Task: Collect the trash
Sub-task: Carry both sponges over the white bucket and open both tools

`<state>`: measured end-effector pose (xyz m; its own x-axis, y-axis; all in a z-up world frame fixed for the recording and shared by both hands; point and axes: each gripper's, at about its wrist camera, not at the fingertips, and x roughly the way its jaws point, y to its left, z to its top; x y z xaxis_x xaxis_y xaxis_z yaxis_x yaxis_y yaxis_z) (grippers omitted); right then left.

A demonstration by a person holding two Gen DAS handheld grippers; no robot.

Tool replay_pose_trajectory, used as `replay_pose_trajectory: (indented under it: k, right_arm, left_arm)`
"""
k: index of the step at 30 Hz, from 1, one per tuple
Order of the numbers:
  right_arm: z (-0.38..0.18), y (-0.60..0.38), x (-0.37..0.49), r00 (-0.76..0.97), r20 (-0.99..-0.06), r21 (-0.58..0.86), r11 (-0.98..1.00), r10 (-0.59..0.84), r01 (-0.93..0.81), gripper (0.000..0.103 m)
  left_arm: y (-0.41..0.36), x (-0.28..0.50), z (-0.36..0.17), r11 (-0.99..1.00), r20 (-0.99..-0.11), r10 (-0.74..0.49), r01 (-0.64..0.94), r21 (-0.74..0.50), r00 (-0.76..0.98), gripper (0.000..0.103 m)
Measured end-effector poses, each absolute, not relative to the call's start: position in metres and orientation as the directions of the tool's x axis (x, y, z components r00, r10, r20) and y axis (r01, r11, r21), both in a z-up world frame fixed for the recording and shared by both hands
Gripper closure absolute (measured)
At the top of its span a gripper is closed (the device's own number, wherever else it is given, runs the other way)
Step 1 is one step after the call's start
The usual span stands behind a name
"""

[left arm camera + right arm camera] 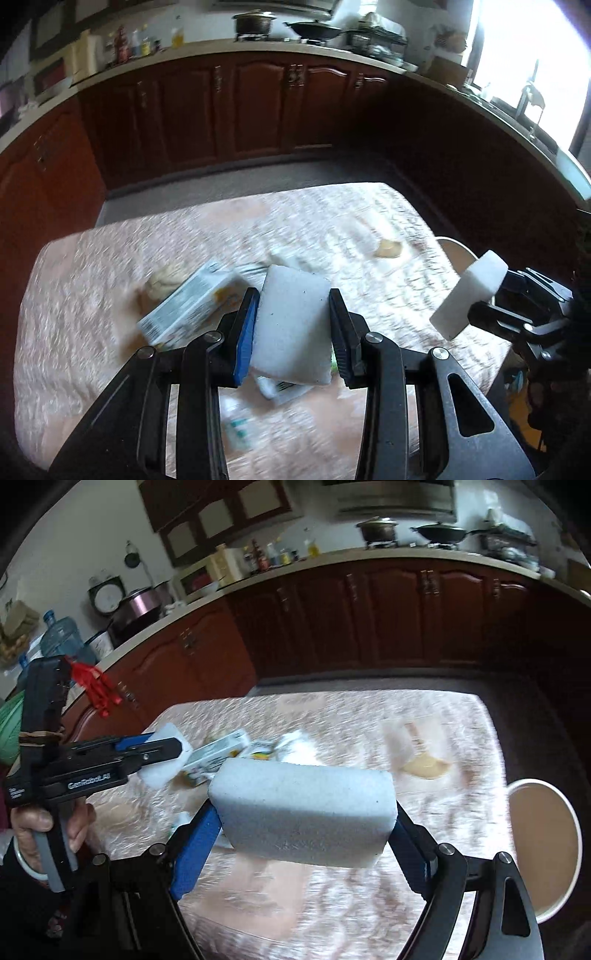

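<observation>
My left gripper (291, 295) is shut on a white foam block (291, 328) and holds it above the table; it also shows in the right wrist view (162, 753). My right gripper (304, 805) is shut on a second white foam block (306, 812), also seen in the left wrist view (469, 295). Beneath them on the pink patterned tablecloth (74, 332) lie a white and yellow carton (188, 306), crumpled white paper (295, 747) and a tan scrap (388, 249). A flat wrapper (236, 424) lies nearer me.
A round white stool or bin (543, 842) stands at the table's right side. Dark wooden cabinets (258, 107) and a cluttered counter run behind the table. The frames are motion-blurred.
</observation>
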<state>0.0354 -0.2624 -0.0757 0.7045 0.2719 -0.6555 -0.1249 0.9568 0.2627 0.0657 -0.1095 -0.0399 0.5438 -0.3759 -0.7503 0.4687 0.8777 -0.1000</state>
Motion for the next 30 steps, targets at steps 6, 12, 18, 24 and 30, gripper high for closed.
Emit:
replay_pose_trajectory:
  k: [6,12,18,24,30]
  right_arm:
    - [-0.07,-0.317,0.017,0.739,-0.654,0.235,0.972,0.162,-0.005,0.017]
    - [-0.07,-0.371,-0.003,0.749,-0.662,0.204,0.971,0.041,0.128,0.017]
    - [-0.077,-0.423,-0.018,0.724,-0.684,0.163,0.949,-0.088,0.269,0.017]
    - [-0.089,-0.468,-0.029,0.686,-0.71,0.151,0.918,-0.157,0.367,0.017]
    - [-0.104,-0.499,-0.031,0.653,-0.734,0.134,0.902,-0.188,0.41,0.017]
  left_arm:
    - [-0.166,0.062,-0.029,0.83,-0.745,-0.424,0.55,-0.092,0.515,0.069]
    - [-0.229,0.06,-0.025,0.768,-0.745,-0.478,0.632,-0.1,0.464,0.069]
    - [-0.289,0.058,-0.034,0.715,-0.764,-0.515,0.687,-0.133,0.388,0.069]
    - [-0.342,0.059,-0.049,0.675,-0.784,-0.526,0.723,-0.147,0.331,0.069]
    - [-0.376,0.065,-0.059,0.661,-0.793,-0.535,0.73,-0.176,0.292,0.069]
